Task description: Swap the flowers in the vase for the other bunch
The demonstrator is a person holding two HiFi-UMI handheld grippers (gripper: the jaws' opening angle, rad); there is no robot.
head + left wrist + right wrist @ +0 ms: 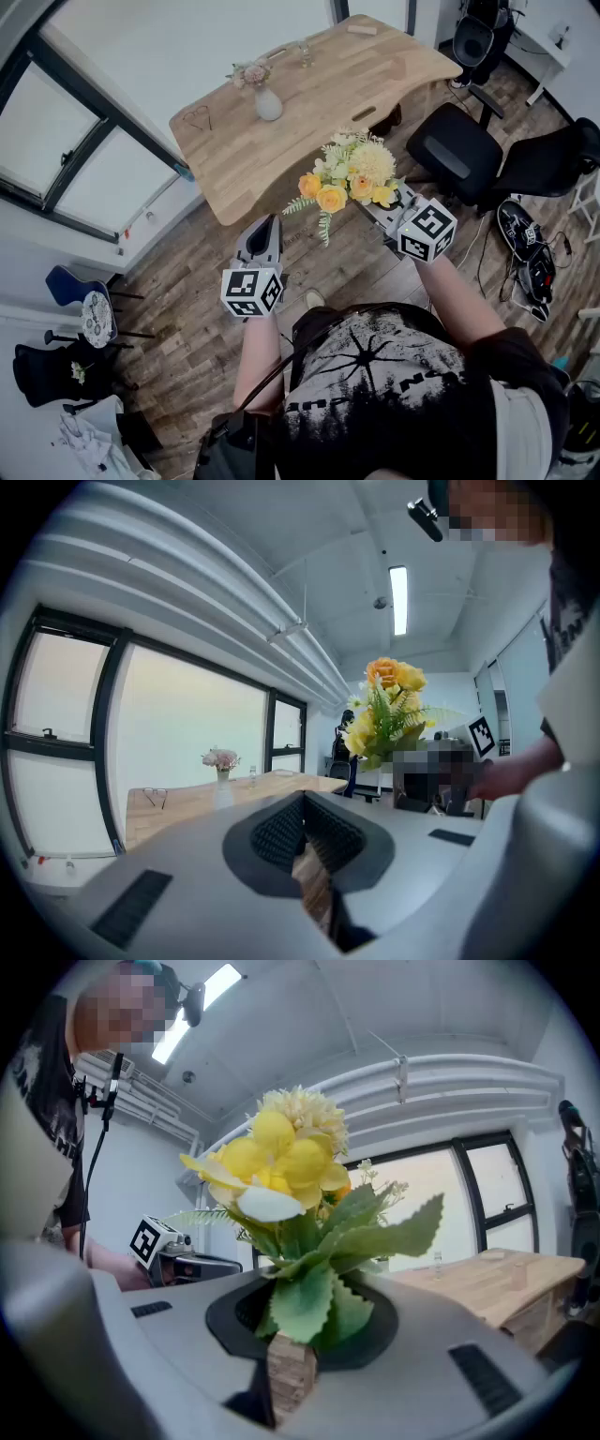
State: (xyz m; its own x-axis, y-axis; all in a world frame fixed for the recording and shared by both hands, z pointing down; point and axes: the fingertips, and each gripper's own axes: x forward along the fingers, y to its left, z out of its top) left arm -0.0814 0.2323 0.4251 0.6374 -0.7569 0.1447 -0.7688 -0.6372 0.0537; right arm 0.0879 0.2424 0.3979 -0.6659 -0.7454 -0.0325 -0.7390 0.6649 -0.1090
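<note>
A bunch of yellow and orange flowers (347, 178) with green leaves is held over the wooden floor, in front of the table. My right gripper (382, 212) is shut on its stems; in the right gripper view the leaves (309, 1288) fill the gap between the jaws. On the wooden table (281, 150) stands a white vase (268, 103) with pink flowers (251, 73), apart from both grippers. My left gripper (265, 228) is shut with nothing in it, left of the bunch. From the left gripper view the vase (222, 789) is far off.
A pair of glasses (197, 118) and a small clear glass (306, 54) lie on the table. Black office chairs (459, 150) stand right of it. Large windows (75, 159) run along the left. Cables and gear (525, 244) litter the floor at right.
</note>
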